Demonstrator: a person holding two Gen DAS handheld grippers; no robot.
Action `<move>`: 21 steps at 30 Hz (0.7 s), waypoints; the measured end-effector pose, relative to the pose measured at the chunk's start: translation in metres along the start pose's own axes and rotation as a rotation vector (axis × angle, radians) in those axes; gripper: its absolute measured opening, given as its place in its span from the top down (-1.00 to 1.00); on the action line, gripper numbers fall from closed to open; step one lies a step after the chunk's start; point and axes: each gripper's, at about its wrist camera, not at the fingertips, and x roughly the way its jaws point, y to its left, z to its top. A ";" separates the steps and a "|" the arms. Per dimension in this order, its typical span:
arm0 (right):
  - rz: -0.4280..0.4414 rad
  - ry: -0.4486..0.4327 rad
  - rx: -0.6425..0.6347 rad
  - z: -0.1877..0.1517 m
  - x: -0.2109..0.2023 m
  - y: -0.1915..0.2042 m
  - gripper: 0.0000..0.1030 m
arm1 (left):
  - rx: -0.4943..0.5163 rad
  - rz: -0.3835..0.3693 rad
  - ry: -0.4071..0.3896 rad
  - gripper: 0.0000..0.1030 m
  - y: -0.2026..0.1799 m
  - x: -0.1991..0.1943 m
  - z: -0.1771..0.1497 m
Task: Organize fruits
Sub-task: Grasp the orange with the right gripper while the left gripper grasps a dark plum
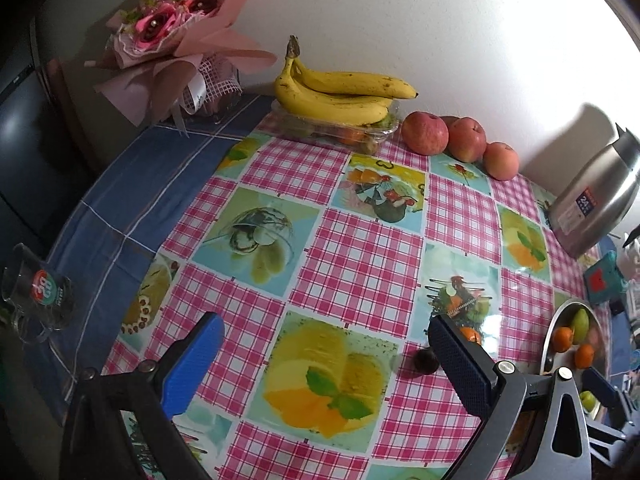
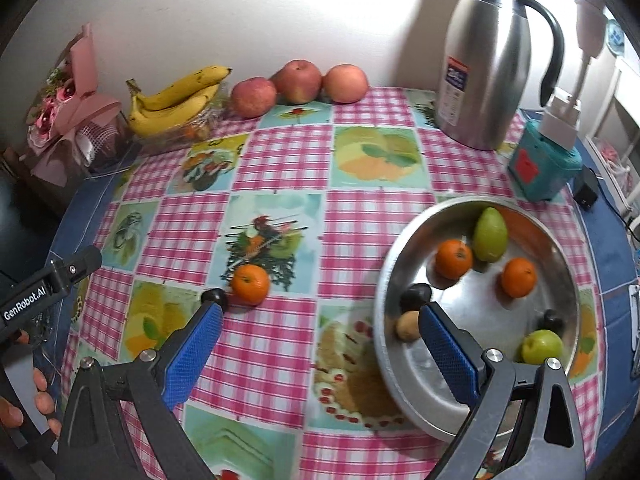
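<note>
Both tongs are released, gripping nothing: the left tongs (image 1: 326,350) hover over the checked cloth of the bench (image 1: 360,256), the right tongs (image 2: 320,334) span the near rim of the metal bowl (image 2: 400,384). The bowl sits toward the bench's right edge and holds two tangerines (image 2: 453,258), a green pear (image 2: 490,233), a green round fruit (image 2: 541,346), a brownish small fruit (image 2: 407,325) and two dark small fruits (image 2: 415,296). Outside it, a loose tangerine (image 2: 250,284) lies touching a dark fruit (image 2: 215,297) near the bench's middle. Beyond the bowl stand a teal box (image 2: 544,168) and a steel thermos jug (image 2: 484,68). Along the far edge by the wall lie three apples (image 2: 298,82), bananas (image 2: 176,98) atop a clear plastic tray (image 1: 380,134), and a pink bouquet (image 1: 168,36) at the far left corner.
</note>
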 end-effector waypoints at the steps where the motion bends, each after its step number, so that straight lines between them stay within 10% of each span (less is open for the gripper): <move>1: 0.007 0.001 -0.003 0.000 0.002 0.003 -0.91 | 0.000 -0.006 0.005 -1.00 -0.001 0.002 0.000; 21: 0.030 0.088 -0.032 -0.004 0.058 0.023 -0.69 | -0.020 -0.030 0.224 -1.00 -0.015 0.087 -0.019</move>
